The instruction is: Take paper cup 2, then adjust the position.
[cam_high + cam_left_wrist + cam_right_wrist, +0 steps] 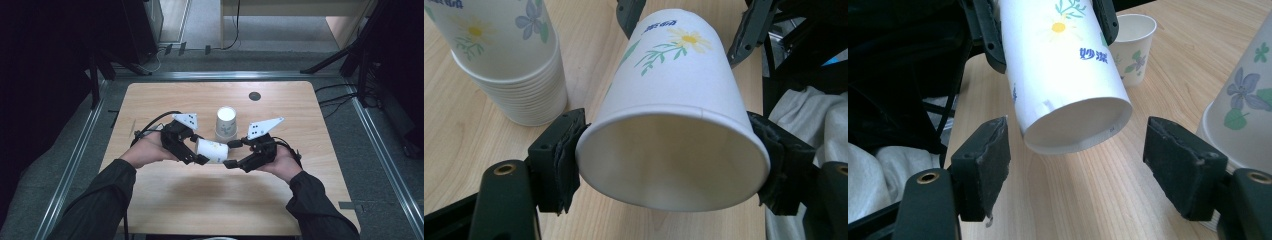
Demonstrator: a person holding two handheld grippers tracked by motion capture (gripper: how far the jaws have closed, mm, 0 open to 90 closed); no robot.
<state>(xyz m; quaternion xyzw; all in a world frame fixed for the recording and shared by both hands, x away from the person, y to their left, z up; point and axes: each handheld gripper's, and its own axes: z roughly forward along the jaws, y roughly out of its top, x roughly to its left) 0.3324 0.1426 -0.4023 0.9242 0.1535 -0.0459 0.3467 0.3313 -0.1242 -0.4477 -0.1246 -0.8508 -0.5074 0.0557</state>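
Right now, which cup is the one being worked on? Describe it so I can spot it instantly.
On the wooden table, just in front of the upright stack of cups, the person's two tongs meet. Between them lies one paper cup on its side, clamped at the rim by the left tongs. It is off the table, not nested.

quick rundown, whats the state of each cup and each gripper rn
held paper cup: on its side in the air, clamped near the rim, empty inside
left gripper: shut on the held paper cup, fingers pressing both sides
right gripper: open, fingers apart from the cup's base end
stack of cups: standing upside down on the table
single cup: upright, mouth up, standing alone
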